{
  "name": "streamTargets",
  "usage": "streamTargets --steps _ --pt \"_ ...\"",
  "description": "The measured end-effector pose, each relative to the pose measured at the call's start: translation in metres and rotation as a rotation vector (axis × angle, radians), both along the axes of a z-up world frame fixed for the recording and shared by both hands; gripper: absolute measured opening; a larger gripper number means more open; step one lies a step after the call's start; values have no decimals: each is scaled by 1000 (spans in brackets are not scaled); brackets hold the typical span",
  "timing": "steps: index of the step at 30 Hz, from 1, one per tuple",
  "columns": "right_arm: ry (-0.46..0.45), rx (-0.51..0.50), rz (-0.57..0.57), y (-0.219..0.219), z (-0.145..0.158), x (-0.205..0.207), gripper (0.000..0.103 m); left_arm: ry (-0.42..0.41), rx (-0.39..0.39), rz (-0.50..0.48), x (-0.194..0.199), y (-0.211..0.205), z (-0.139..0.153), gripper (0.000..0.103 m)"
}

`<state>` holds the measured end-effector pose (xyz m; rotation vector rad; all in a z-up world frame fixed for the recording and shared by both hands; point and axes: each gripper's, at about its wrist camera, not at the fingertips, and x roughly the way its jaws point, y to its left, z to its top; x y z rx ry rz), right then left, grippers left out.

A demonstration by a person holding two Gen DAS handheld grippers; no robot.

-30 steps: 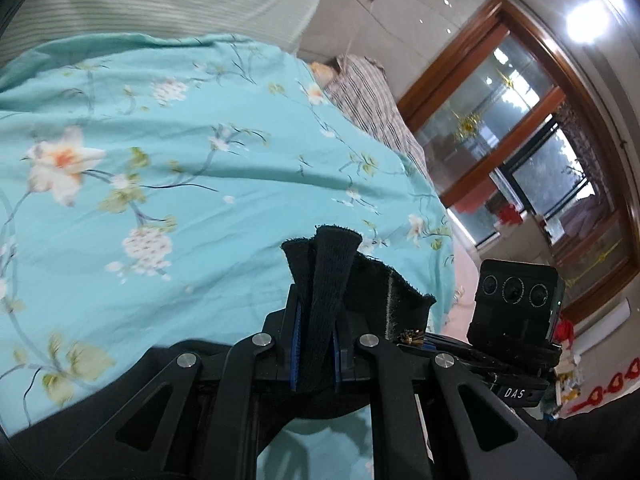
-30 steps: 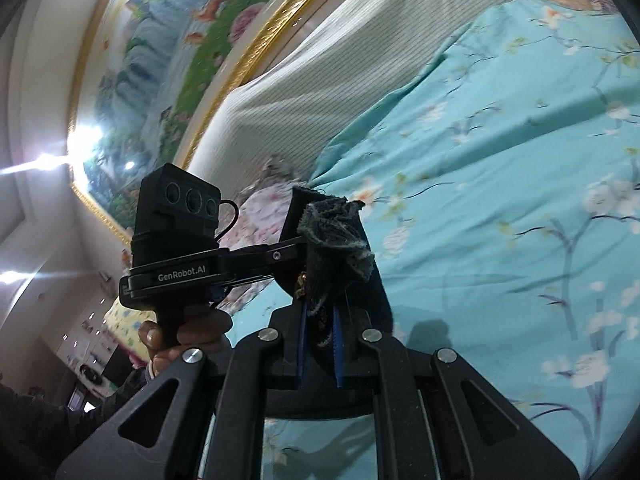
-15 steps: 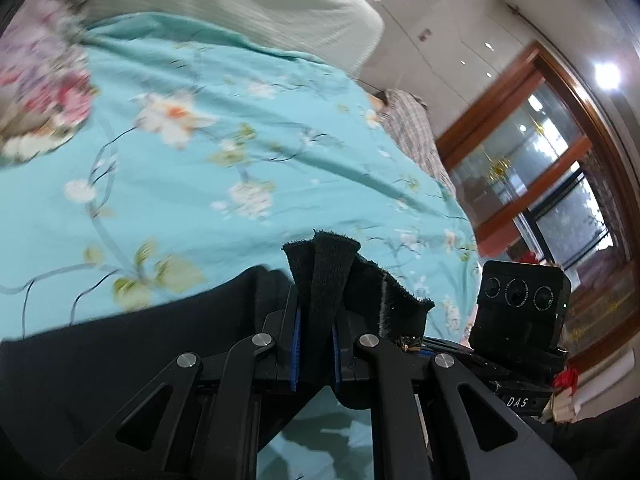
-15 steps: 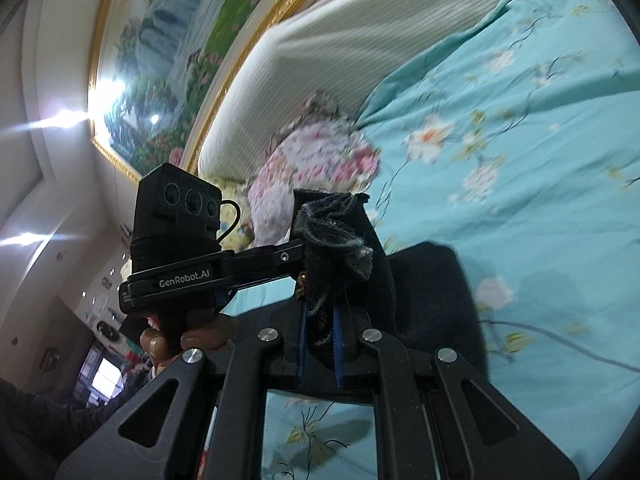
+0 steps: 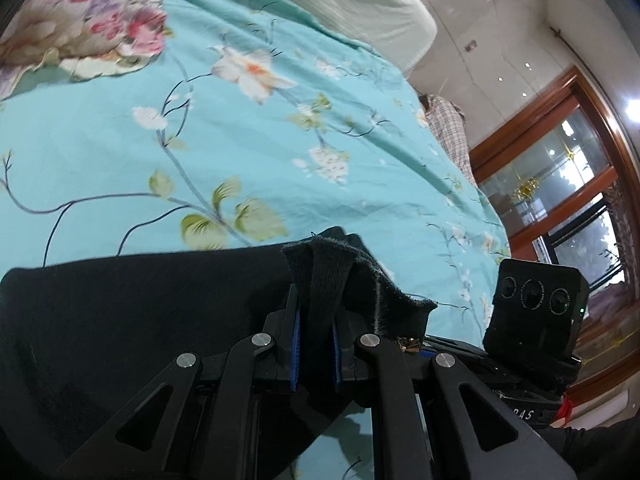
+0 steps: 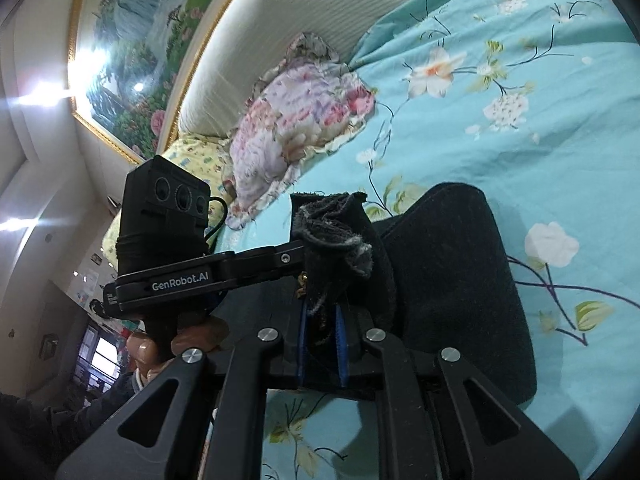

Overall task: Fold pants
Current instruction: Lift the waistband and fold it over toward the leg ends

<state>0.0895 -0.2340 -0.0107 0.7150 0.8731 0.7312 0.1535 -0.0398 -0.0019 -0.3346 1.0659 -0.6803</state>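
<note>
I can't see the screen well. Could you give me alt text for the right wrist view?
The right gripper pinches a bunched edge of soft black fabric pants above a turquoise floral bedsheet. Beside it, the left gripper clamps the same edge; a pink floral ruffled pillow lies behind.

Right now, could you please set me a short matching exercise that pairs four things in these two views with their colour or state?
Things:
1. pants
2. bedspread
3. pillow
4. left gripper

Descriptions:
A. turquoise with a printed flower pattern
B. pink and white floral, lying by the headboard
C. shut on a bunched hem of cloth
D. black, partly lying on the bed

Pairs: 1-D, 2-A, 3-B, 4-C
</note>
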Motion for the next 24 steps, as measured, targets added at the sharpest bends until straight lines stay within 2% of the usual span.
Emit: streamTargets --steps 3,9,11,13,15,19,24 --pt "5 -23 16 6 -3 1 15 10 7 21 -3 7 -4 13" --pt "14 -48 43 17 -7 3 17 55 7 92 -7 25 -14 20" --pt "14 -50 52 20 -6 3 22 70 3 122 -11 33 -14 21" --pt "9 -35 72 23 -5 3 38 66 15 150 -16 41 -12 23" --pt "-8 -39 88 29 -1 1 47 64 35 173 -22 48 -12 23" --pt "-22 -67 113 41 3 -1 50 79 39 244 -36 70 -13 23" --pt "-10 -71 147 53 6 -2 51 102 0 325 -58 98 -12 23"
